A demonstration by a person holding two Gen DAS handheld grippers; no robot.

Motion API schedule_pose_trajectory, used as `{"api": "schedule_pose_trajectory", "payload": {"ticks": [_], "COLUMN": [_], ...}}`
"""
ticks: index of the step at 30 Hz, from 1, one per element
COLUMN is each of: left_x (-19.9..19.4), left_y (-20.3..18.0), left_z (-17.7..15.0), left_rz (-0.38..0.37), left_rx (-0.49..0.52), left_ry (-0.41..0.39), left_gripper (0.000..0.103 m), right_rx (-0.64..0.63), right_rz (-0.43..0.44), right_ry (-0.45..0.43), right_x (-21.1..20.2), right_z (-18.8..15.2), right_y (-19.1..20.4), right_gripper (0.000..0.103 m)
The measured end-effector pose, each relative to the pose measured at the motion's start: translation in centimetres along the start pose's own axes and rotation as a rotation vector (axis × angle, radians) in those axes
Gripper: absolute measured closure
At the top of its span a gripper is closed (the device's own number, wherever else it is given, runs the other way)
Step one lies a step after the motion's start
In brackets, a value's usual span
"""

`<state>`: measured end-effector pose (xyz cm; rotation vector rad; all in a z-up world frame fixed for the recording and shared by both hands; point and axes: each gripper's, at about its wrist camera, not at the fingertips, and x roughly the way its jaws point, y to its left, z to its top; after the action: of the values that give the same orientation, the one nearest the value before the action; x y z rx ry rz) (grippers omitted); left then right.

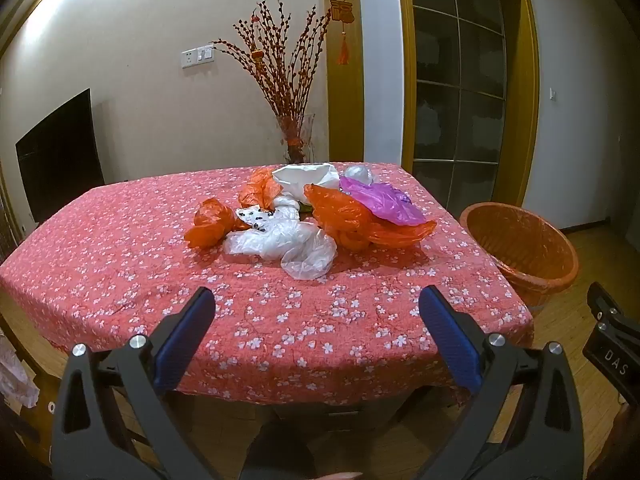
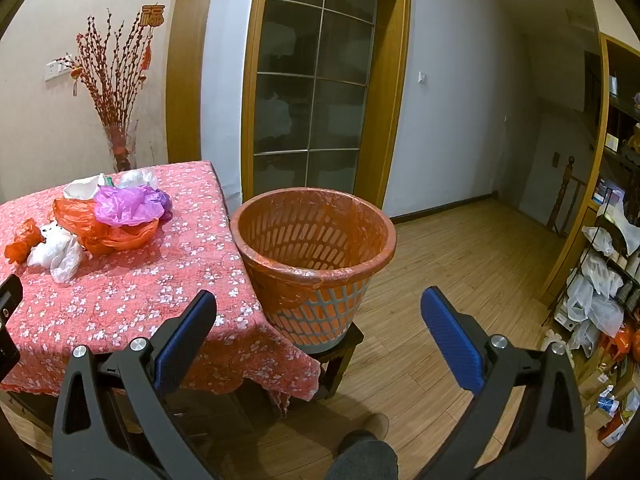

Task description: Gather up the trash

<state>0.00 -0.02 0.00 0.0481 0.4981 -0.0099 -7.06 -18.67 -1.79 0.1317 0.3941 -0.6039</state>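
Lighting: indoor, warm, moderately dim. Source: upper left, off frame; a bright wash on the wall (image 1: 80, 40) in the left wrist view. Glass door (image 2: 312, 80): dark, faint reflections. Shadows: soft, short, beside the plastic bags (image 1: 304, 216) on the tablecloth (image 1: 120, 264). Focus: sharp centrally. Distortion: strong fisheye bending of door frames; black vignette at corners. Blur: none evident.

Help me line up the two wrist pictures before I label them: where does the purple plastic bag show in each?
Left wrist view: the purple plastic bag lies right of centre, on the big orange bag, at the far side of the table.
Right wrist view: the purple plastic bag sits at the left, again on the orange bag.
Shared landmark: the orange-lined waste basket, standing to the bag's right in both.
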Motion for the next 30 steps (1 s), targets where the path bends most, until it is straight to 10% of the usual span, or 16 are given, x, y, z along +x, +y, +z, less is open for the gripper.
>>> {"api": "schedule_pose_trajectory", "payload": {"ticks": [30], "left_x": [0.35], "left_y": [-0.09], "left_z": [-0.55], "left_rz": [-0.007], "left_rx": [-0.006], "left_ry": [0.008], "left_gripper": [0.004], "right_rx": [0.001], "right_rz": [0.000], "right_ry": [-0.002], "right_x": [0.00], "right_z": [0.01], "right_y": [-0.04], "right_gripper": [0.002]}}
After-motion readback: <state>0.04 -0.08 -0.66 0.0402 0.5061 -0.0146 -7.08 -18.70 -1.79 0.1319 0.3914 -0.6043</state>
